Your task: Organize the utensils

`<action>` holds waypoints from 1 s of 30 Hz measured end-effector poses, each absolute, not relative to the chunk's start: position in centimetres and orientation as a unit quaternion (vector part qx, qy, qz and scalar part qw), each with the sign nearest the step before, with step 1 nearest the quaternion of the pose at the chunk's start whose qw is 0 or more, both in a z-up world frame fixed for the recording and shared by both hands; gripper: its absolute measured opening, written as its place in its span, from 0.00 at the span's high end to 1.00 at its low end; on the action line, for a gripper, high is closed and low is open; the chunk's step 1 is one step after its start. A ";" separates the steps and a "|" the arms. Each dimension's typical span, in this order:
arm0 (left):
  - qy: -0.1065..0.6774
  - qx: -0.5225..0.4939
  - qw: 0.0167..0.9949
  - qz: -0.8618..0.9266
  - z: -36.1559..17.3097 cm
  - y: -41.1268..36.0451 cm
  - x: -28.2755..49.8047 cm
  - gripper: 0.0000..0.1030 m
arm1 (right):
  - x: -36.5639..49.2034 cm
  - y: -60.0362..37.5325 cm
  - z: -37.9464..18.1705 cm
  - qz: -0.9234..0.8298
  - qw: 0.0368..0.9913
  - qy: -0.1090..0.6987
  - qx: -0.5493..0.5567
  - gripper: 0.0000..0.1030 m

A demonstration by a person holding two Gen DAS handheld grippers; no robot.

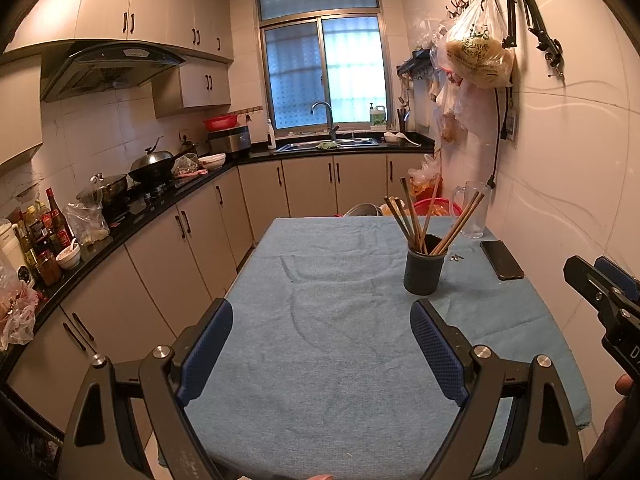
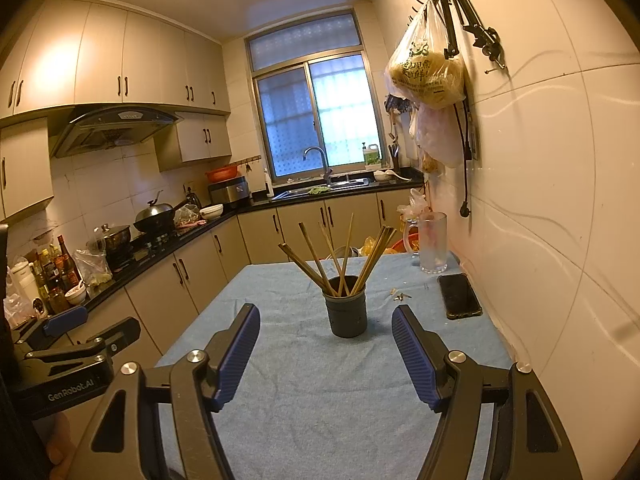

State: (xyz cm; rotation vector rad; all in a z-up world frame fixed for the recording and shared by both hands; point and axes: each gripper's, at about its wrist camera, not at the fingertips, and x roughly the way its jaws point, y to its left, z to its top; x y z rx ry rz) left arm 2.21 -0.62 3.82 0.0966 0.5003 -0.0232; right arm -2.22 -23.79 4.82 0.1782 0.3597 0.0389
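Here both tongs — left tongs (image 1: 322, 344) and right tongs (image 2: 326, 354) — gape empty above the blue-clothed table (image 1: 320, 380), the dark chopstick holder (image 2: 346, 312) of chopsticks (image 2: 340, 258) upright just beyond the right pair's tips — untouched.

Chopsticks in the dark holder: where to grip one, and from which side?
Probably grip a chopstick on its bare upper shaft, coming from above. The chopsticks fan apart at the tips but bunch inside the holder. The right gripper, open, faces it most squarely.

You're standing in a narrow kitchen, beige cabinets (image 1: 168, 4) wrapping round a black countertop (image 1: 132, 216), frosted window (image 1: 324, 76) glowing over the sink (image 1: 328, 145), blue-clothed table (image 1: 320, 320) hugging the white tiled wall (image 1: 568, 168).
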 end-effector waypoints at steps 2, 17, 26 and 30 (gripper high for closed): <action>0.248 0.049 0.968 -0.011 3.8 -0.7 2.2 0.12 | -2.2 -23.8 4.8 0.019 0.980 0.179 0.087 0.30; 0.254 0.049 0.966 -0.014 3.4 -0.7 2.5 0.12 | -2.0 -23.5 4.4 0.021 0.979 0.186 0.085 0.30; 0.256 0.049 0.965 -0.015 3.1 -0.7 2.6 0.12 | -1.8 -23.3 4.1 0.019 0.978 0.190 0.086 0.30; 0.261 0.047 0.964 -0.019 3.0 -0.7 2.7 0.12 | -1.7 -23.4 4.0 0.019 0.978 0.191 0.086 0.30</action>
